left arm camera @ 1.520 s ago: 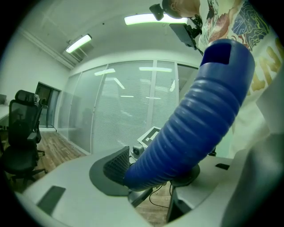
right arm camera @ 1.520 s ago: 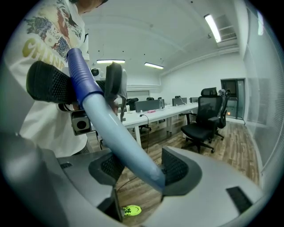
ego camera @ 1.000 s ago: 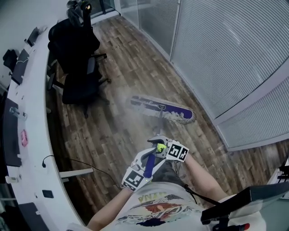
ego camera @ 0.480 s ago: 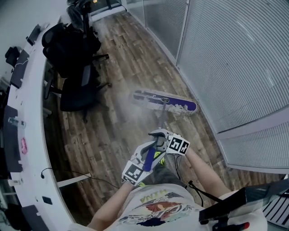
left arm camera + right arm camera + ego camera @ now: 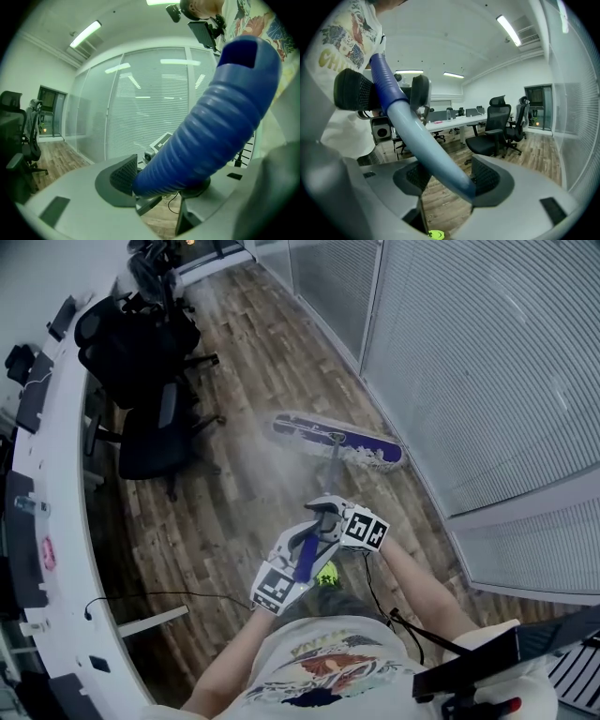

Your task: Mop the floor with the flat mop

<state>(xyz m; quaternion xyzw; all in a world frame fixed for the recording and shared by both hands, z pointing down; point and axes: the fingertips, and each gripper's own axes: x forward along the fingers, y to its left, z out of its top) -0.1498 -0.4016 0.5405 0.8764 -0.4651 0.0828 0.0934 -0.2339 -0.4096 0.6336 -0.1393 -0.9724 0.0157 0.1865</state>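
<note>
Jaws, left: left gripper [image 5: 159, 185] clamped on the mop's ribbed blue grip [image 5: 211, 126].
Jaws, right: right gripper [image 5: 450, 180] closed on the pale shaft [image 5: 424, 140] lower down.
Head view only: flat mop head [image 5: 337, 439] lying on the wood floor [image 5: 234, 521] near the glass partition [image 5: 469, 352]; neither gripper view shows it.

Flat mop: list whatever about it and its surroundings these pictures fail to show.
- Head view: the mop head hides its own underside, so its contact with the floor is unseen.
- Left gripper view: the ribbed blue grip covers most of one pad of the left gripper.
- Right gripper view: a yellow-green thing is cut by the bottom edge; unidentifiable.
- Head view: a pink item on the desk is too small to identify.
</note>
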